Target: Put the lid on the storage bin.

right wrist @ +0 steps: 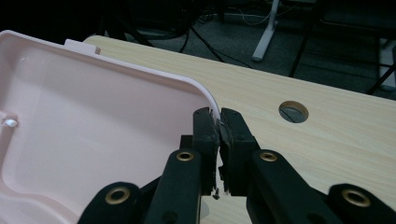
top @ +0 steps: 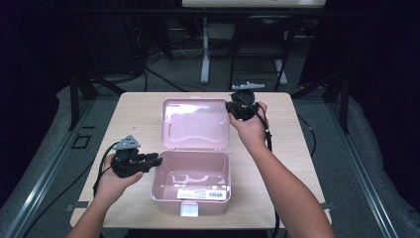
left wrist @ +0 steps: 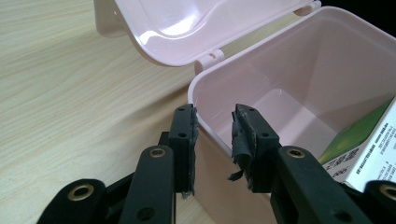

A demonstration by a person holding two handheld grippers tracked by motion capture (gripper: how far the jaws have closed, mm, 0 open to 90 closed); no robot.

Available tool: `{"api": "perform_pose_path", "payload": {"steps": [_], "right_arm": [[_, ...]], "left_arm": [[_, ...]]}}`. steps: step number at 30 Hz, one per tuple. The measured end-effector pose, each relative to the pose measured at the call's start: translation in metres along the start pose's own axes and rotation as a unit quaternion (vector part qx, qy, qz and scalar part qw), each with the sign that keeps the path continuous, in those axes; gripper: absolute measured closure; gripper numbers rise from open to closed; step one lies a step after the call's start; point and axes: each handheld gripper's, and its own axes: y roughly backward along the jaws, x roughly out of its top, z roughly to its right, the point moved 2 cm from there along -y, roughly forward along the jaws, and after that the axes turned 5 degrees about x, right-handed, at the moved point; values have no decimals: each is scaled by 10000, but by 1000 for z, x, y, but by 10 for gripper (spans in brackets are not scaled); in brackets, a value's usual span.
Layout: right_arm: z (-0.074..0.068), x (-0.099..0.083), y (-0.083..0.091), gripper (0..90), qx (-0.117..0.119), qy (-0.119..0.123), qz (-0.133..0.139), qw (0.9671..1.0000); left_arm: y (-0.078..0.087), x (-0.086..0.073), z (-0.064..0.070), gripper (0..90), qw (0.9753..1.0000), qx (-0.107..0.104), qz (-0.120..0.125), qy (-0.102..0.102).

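Note:
A pink plastic box (top: 163, 194) stands open near the table's front, its lid (top: 195, 123) swung back behind it. My left gripper (top: 157, 159) is at the box's left wall. In the left gripper view its jaws (left wrist: 215, 122) stand open astride the rim of the box wall (left wrist: 299, 60), with a gap on each side. My right gripper (top: 232, 110) is at the lid's far right corner. In the right gripper view it (right wrist: 219, 119) is shut on the edge of the lid (right wrist: 93, 121). The box looks empty inside.
A white and green label (top: 203, 193) is stuck on the box's front wall and also appears as the label (left wrist: 369, 149) in the left gripper view. The wooden table (top: 287, 148) has a cable hole (right wrist: 293, 111) past the lid. Dark floor, cables and stand legs lie beyond.

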Motion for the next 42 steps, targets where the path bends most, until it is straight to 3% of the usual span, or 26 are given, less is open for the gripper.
{"api": "perform_pose_path", "payload": {"steps": [4,14,24,42], "right_arm": [[-4,1,6,857,-40,136,48,9999],[-7,3,18,862,46,150,200,9997],[-12,2,31,865,63,311,331,9989],[-24,-4,56,865,82,654,650,9957]], "left_arm": [[0,0,0,693,10000,-1,0,7],[0,0,0,695,10000,12,5,15],[0,0,0,694,10000,11,6,6],[0,0,0,695,10000,20,12,31]]}}
